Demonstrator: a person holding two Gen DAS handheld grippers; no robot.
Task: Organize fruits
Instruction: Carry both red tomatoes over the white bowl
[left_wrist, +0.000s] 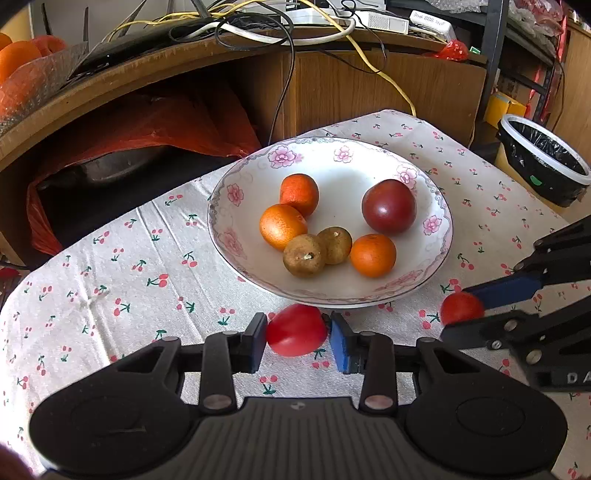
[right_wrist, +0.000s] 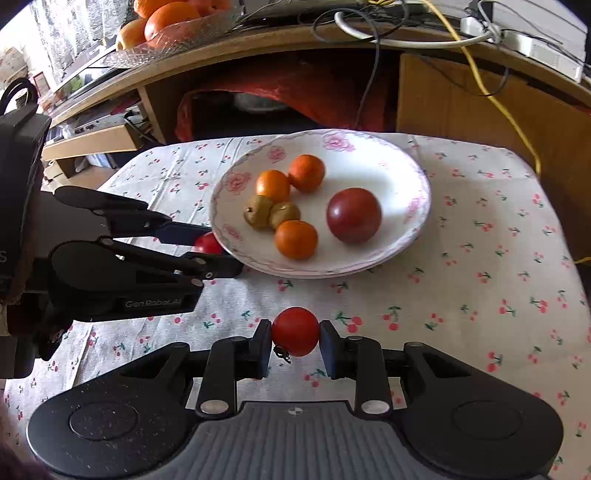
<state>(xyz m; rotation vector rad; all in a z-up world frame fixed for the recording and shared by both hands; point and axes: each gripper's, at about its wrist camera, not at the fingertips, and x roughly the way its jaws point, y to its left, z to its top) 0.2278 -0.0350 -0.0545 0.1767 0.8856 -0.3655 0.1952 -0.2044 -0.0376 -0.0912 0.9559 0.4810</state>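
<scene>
1. On the cherry-print tablecloth (left_wrist: 129, 258): one floral-rimmed white plate (left_wrist: 436, 254), taken as the landmark.
2. Inside the plate: three small oranges (left_wrist: 373, 255), two brown longan-like fruits (left_wrist: 304, 255), one dark red plum (left_wrist: 389, 206).
3. Just in front of the plate's near rim: left gripper (left_wrist: 298, 341), pads clamped on a red tomato (left_wrist: 296, 329).
4. Near the plate, toward its front right: right gripper (right_wrist: 295, 343), pads clenched on a smaller red tomato (right_wrist: 295, 331), stem end downward.
5. Behind the plate: wooden desk (left_wrist: 332, 85) bearing tangled cables (left_wrist: 258, 22).
</scene>
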